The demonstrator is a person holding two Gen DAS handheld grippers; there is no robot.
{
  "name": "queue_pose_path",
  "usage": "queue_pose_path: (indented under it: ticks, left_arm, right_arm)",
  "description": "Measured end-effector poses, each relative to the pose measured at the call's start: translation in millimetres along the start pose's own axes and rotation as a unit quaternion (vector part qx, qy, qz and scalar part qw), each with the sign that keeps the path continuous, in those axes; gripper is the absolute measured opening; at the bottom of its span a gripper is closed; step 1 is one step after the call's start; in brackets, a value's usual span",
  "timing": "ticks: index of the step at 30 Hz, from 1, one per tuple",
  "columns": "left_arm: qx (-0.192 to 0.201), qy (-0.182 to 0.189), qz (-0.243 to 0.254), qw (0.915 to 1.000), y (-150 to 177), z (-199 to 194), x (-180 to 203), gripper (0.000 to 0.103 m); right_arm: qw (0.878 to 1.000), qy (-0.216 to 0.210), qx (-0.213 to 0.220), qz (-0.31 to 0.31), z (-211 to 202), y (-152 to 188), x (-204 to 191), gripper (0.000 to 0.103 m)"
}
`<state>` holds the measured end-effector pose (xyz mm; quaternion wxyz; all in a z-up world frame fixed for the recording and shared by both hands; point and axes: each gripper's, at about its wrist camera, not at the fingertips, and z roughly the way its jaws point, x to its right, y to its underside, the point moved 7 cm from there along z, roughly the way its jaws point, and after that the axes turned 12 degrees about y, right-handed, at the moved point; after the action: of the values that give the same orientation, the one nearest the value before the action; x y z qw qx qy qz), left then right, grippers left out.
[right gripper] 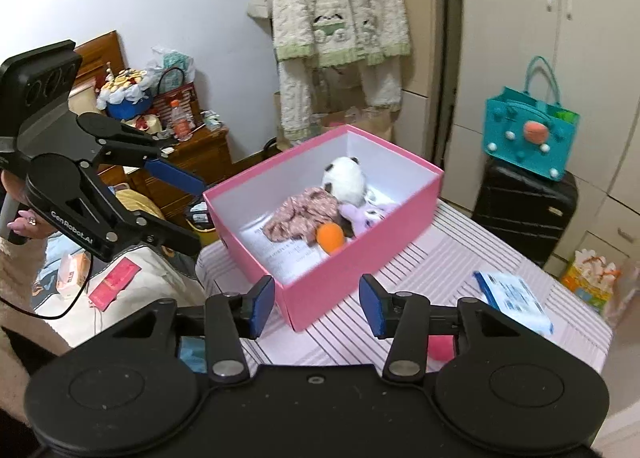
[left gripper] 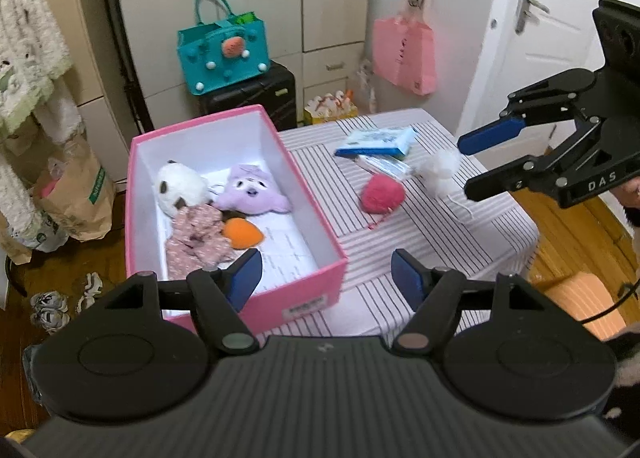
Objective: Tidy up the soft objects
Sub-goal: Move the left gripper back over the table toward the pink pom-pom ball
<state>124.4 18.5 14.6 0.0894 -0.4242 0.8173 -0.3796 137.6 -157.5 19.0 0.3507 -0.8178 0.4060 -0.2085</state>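
Observation:
A pink box stands on the striped table. It holds a white panda plush, a purple plush, a pink floral cloth and an orange soft toy. A pink pom-pom and a white fluffy ball lie on the table right of the box. My left gripper is open and empty above the box's near right corner. My right gripper is open and empty, just right of the white ball. In the right wrist view the box is ahead of the open right gripper, and the pink pom-pom shows by its right finger.
A blue-and-white packet lies at the table's far side, also seen in the right wrist view. A teal bag sits on a black suitcase behind the table. Paper bags stand on the floor at left.

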Motion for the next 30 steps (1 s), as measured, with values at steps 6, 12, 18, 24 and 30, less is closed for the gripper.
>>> queue_pose_path:
  ticks: [6, 12, 18, 24, 30]
  left_arm:
    - [-0.015, 0.023, 0.017, 0.9995, 1, 19, 28, 0.071]
    - [-0.033, 0.042, 0.03, 0.9981, 0, 40, 50, 0.071]
    - [-0.04, 0.056, 0.028, 0.9972, 0, 61, 64, 0.071]
    - [-0.028, 0.061, 0.027, 0.9974, 0, 82, 74, 0.071]
    - [-0.017, 0.064, 0.021, 0.9976, -4, 103, 77, 0.072]
  right_arm:
    - [1.0, 0.012, 0.006, 0.023, -18, 34, 14, 0.058]
    - [0.999, 0.02, 0.006, 0.041, -27, 63, 25, 0.062]
    - [0.998, 0.032, 0.006, 0.049, -29, 90, 37, 0.068]
    - [0.997, 0.058, 0.01, 0.055, -24, 114, 55, 0.071]
    - [0.995, 0.073, 0.018, 0.06, -17, 128, 73, 0.075]
